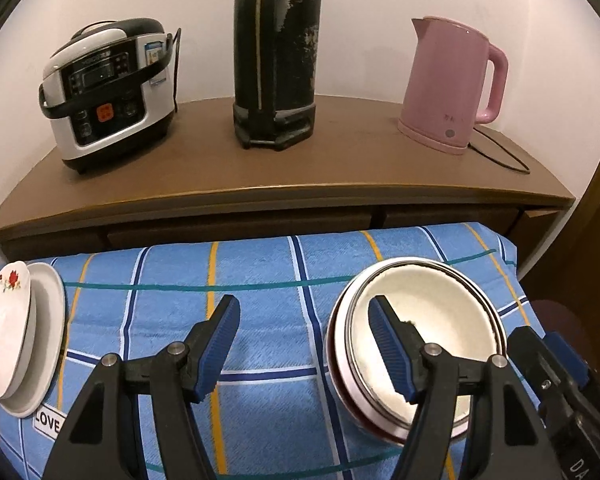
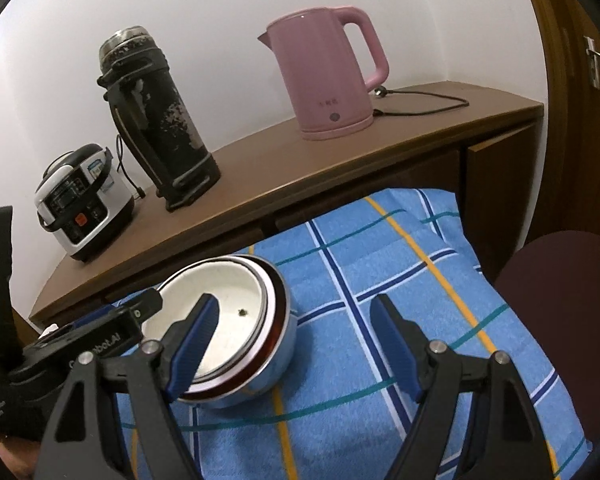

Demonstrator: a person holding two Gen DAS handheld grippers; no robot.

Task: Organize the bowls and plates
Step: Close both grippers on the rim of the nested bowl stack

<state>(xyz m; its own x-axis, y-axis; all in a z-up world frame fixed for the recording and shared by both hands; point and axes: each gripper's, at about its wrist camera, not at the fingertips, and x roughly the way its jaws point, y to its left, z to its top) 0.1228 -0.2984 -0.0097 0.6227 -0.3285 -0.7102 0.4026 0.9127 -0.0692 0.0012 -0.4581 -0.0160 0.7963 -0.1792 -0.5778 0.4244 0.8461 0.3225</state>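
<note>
Nearest in the left wrist view, the left tongs (image 1: 304, 344) hang spread wide with nothing between them, over the blue checked cloth (image 1: 260, 320). In the right wrist view the right tongs (image 2: 294, 340) gape just as wide and empty, above the same cloth.

Just past them sits the stack of bowls (image 1: 416, 344), at about three o'clock from the left tongs: a white bowl nested in a red-rimmed one, inside a shiny steel one (a dark speck lies on the white bottom). At nine o'clock, well apart at the cloth's edge, lie the plates (image 1: 20, 332), a rose-patterned one resting crooked on a plain white one.

The bowls look sorted already, so my guess is the plates need squaring next. To do that well, bring one finger under the upper plate's raised rim and one over it, grip lightly, then slide it level; china slips on ribbed pads.

Farthest, on the brown counter (image 1: 340, 168), stand a rice cooker (image 1: 108, 92), a black flask (image 1: 276, 56) and a pink kettle (image 1: 452, 84).
</note>
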